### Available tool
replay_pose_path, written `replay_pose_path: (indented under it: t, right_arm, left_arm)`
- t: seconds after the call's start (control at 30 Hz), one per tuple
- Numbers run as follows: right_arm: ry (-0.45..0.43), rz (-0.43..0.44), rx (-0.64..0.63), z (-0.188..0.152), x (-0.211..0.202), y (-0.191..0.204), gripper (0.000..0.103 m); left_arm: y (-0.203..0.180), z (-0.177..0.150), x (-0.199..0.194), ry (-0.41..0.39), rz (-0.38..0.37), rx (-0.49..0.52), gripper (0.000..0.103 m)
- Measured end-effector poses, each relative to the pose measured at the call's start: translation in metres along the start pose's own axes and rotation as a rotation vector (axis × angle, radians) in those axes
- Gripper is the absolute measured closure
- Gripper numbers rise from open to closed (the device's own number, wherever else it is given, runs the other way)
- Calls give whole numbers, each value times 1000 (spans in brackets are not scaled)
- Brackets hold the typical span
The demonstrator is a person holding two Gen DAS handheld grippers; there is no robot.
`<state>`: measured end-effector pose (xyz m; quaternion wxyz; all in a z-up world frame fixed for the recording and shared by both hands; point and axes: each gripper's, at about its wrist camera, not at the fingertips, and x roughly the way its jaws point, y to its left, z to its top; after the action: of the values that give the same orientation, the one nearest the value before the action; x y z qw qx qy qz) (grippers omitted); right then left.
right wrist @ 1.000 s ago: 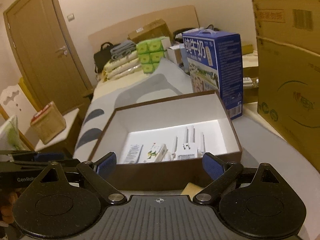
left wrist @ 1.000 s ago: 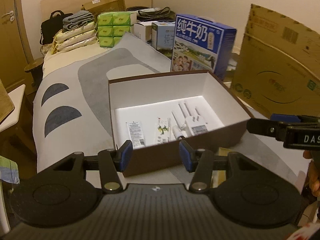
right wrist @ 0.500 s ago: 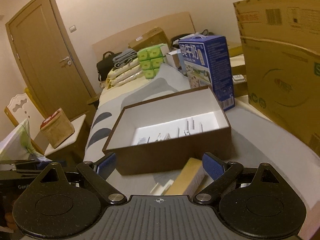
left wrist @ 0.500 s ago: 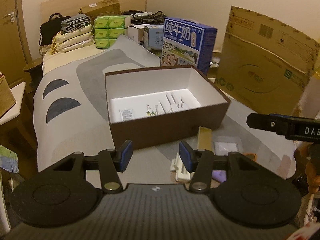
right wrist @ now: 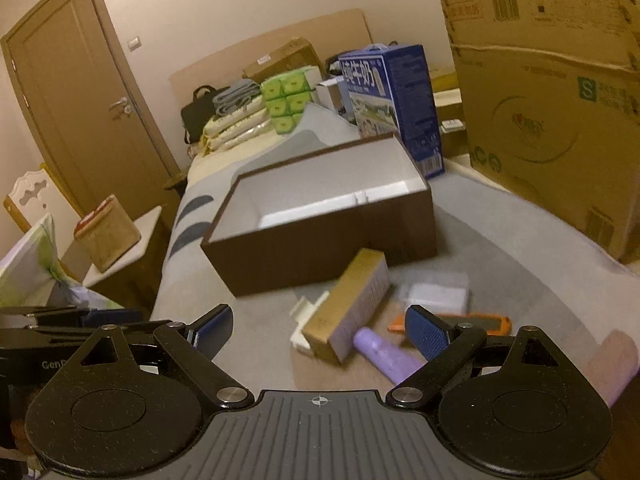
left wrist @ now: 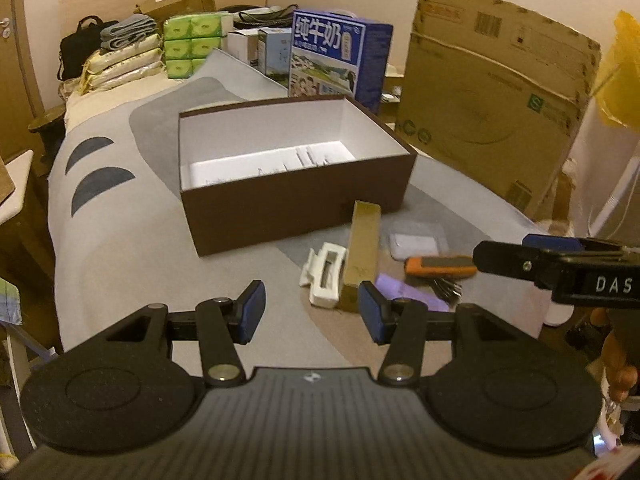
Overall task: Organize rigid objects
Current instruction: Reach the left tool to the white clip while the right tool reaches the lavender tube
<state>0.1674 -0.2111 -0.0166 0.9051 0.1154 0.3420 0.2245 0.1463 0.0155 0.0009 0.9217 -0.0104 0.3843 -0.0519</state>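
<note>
A brown box (left wrist: pixel 296 200) with a white inside stands open on the grey bedspread, with small white items (left wrist: pixel 308 158) on its floor. In front of it lie a gold box (left wrist: pixel 362 252), a white plastic piece (left wrist: pixel 326 272), a purple tube (right wrist: pixel 386 354), an orange-handled tool (left wrist: pixel 438 266) and a clear packet (left wrist: pixel 414 242). My left gripper (left wrist: pixel 311 312) hovers short of the pile, open with nothing between its pads. My right gripper (right wrist: pixel 319 332) stands wide open over the gold box (right wrist: pixel 352 304) and tube, holding nothing.
A blue milk carton (left wrist: pixel 340 60) and a large cardboard box (left wrist: pixel 492 100) stand behind and right of the brown box. Green tissue packs (left wrist: pixel 192 46) and bags pile at the headboard. A bedside table (right wrist: pixel 132 240) and a door (right wrist: pixel 80 100) are on the left.
Both grippers have drawn back from the brown box, so it looks smaller and farther. The pile of loose items in front of it has come into view. Neither opening has changed.
</note>
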Motion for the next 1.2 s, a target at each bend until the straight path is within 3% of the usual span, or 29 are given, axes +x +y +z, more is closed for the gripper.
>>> replay_pose_path:
  t: [0.57,1.2]
  right_arm:
    - [83,-65,-12,-44,-4,-9,13]
    - [133,-98,-11,-60,15,-25,13]
  left_arm:
    - [-17,-34,12,73,-9,33,56]
    - [-29,-45,42,131,-2,69,56]
